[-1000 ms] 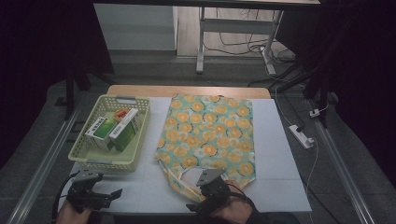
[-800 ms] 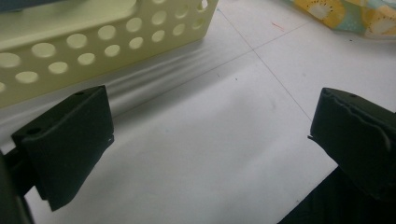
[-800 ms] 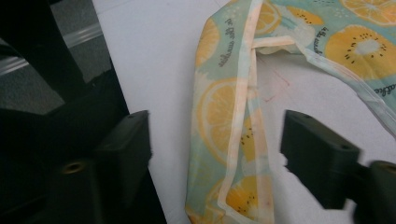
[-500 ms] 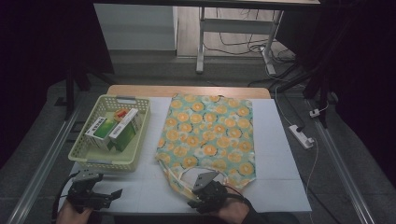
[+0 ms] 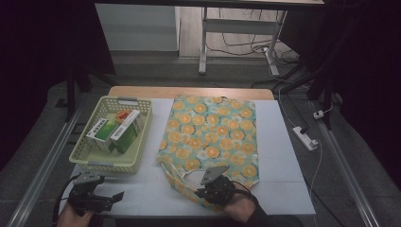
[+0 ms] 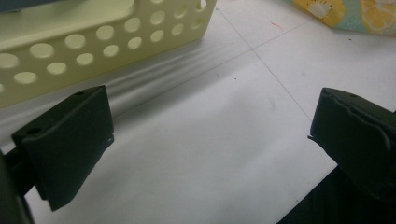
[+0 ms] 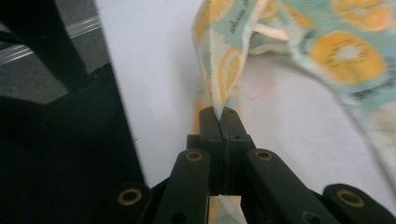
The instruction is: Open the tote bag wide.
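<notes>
While the white table [image 5: 279, 156] carries everything in the high view, its largest load is the fruit-print cloth bag [image 5: 210, 137], lying flat from the far edge down the middle toward the near edge, teal with orange and yellow citrus slices. Its handle strap [image 7: 224, 60] trails off the bag's near-left corner, close to the table's near edge. Left of the bag, near the table's left edge and apart from the cloth, stands the pale yellow perforated basket [image 5: 90, 158], holding green-and-white cartons [image 5: 116, 132] leaning together; their lettering is too small to read. Right gripper [image 5: 215, 187], at the near edge just below the bag's near-left corner: jaws have just been closing and now stand pressed together with the strap pinched between them; in the right gripper view the fold of printed fabric rises straight out of the closed tips [image 7: 219, 114] and a strip of it shows behind them. Left gripper [image 5: 94, 196], at the near-left corner of the table, just in front of the basket: jaws spread wide apart, holding nothing; in the left gripper view bare table surface lies between the two black pads [image 6: 70, 140], with the basket wall beyond.
</notes>
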Available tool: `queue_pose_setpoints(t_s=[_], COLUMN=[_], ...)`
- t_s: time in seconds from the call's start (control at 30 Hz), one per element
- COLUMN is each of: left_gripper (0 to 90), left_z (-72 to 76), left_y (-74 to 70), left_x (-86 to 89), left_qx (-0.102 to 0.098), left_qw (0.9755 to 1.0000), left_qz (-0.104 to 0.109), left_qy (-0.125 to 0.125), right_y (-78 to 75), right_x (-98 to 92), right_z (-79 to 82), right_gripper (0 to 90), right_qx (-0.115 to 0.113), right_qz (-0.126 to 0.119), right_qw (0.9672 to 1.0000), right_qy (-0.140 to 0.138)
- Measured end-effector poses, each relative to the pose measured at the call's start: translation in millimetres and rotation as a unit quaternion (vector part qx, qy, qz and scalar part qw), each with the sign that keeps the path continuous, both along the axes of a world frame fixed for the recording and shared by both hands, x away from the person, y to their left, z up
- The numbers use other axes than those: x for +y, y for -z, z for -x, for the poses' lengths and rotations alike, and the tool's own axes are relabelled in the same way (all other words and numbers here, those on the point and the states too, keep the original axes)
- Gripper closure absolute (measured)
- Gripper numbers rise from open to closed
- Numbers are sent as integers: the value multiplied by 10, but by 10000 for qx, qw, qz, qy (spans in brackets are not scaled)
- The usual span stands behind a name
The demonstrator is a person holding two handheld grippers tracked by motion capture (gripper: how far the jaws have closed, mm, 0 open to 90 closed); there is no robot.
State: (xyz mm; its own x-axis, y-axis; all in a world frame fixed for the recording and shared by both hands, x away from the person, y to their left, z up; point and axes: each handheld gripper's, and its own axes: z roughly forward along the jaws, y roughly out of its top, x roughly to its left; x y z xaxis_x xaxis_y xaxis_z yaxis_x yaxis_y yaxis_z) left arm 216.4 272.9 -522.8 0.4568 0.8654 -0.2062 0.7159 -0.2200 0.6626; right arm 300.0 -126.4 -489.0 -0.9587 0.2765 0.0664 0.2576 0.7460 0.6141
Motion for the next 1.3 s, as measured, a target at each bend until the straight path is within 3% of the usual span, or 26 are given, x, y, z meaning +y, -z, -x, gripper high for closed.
queue_pose_setpoints(t_s=[0.13, 0.2, 0.47, 1.3], left_gripper=[0, 0, 0, 0], left_z=[0, 0, -3, -8], left_y=[0, 0, 1, 3], left_x=[1, 2, 2, 14], left_qx=[3, 2, 13, 38], left_qw=[10000, 10000, 10000, 10000], left_qz=[7, 10, 16, 49], left_qy=[-4, -4, -10, -23], right_y=[-42, -67, -180, -219], right_x=[-44, -115, -248, -201], right_z=[-125, -296, -670, -1743], right_gripper=[896, 895, 896, 896], right_qx=[-63, -26, 12, -122], right_qz=[-47, -136, -424, -431], right_qw=[9998, 9994, 9969, 9901], right_qy=[160, 331, 670, 1333])
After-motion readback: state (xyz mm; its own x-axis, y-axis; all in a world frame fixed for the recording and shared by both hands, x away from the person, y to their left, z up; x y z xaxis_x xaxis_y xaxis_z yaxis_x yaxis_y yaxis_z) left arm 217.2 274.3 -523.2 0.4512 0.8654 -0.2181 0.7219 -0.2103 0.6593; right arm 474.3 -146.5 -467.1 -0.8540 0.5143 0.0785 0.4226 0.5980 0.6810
